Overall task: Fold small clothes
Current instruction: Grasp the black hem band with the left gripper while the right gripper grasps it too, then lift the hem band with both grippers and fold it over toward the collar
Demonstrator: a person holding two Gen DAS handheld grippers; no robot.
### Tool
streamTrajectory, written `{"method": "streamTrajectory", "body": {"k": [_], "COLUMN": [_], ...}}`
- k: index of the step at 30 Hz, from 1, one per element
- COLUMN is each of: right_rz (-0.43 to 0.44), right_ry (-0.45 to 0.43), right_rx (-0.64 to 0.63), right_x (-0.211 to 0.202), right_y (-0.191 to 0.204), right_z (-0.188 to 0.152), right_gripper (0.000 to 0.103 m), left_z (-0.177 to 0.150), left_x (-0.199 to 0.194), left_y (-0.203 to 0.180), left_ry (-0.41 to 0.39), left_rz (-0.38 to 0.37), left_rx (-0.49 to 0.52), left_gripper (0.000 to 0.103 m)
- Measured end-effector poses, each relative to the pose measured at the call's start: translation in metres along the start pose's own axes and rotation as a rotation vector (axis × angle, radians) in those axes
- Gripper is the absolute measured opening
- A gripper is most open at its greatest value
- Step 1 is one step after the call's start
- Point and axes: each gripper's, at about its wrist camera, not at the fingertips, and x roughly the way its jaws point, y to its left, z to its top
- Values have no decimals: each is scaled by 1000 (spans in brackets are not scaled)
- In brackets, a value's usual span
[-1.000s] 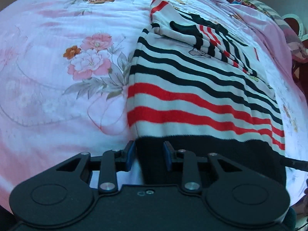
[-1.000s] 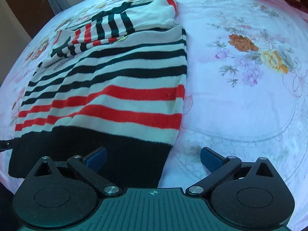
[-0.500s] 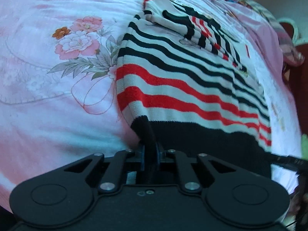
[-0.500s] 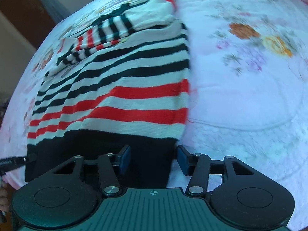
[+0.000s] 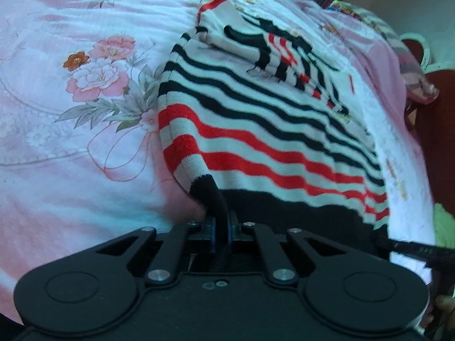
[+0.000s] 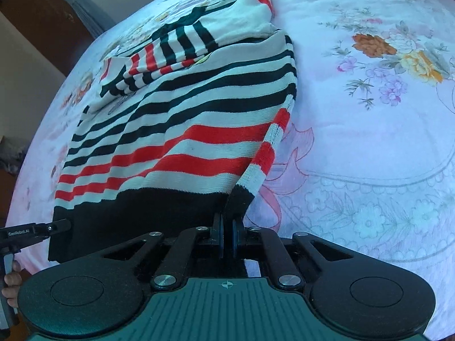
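Note:
A small striped sweater (image 5: pixel 256 130), white with black and red stripes and a black hem, lies on the bed; it also shows in the right wrist view (image 6: pixel 182 130). Its sleeves are folded across the chest at the far end. My left gripper (image 5: pixel 220 228) is shut on the left corner of the black hem and lifts it off the sheet. My right gripper (image 6: pixel 227 234) is shut on the right corner of the hem, also raised. The hem between them hangs slack.
The bed is covered by a pink floral sheet (image 5: pixel 71 142), also in the right wrist view (image 6: pixel 369 142). Other clothes (image 5: pixel 412 65) are piled at the far right edge. A dark wooden door (image 6: pixel 37 14) stands beyond the bed on the left.
The right gripper closed from wide open onto the hem's right corner. The left gripper closed on the left corner. Both corners have risen off the sheet.

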Motion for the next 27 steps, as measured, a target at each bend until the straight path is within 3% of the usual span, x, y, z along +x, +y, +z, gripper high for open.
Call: {"method": "streamTrajectory", "body": {"k": [5,11,17,23,27], "right_rz": [98,189,208,197,151], "right_ry": [-35,-127,-227,-309,-331], "right_rx": [60,98,136,156,183], "right_x": [-17,-33,-18,25,60], "right_y": [0,10,9,0,-15], "right_z": [16,67,141,239,290], "right_gripper": [5,3,3,3,3], "left_z": [19,78,155,237,289], "left_x": [-13,-18,12,59,100], "left_y": [-12,-32,-50,-57,-60], "left_ry": [-40,-127,-205,-262,-261], "left_rz": [-81,-145,-135,-117,-57], "left_rx": [-15,-29,-68,-139,-174], "left_gripper": [5,5,5,5,6]}}
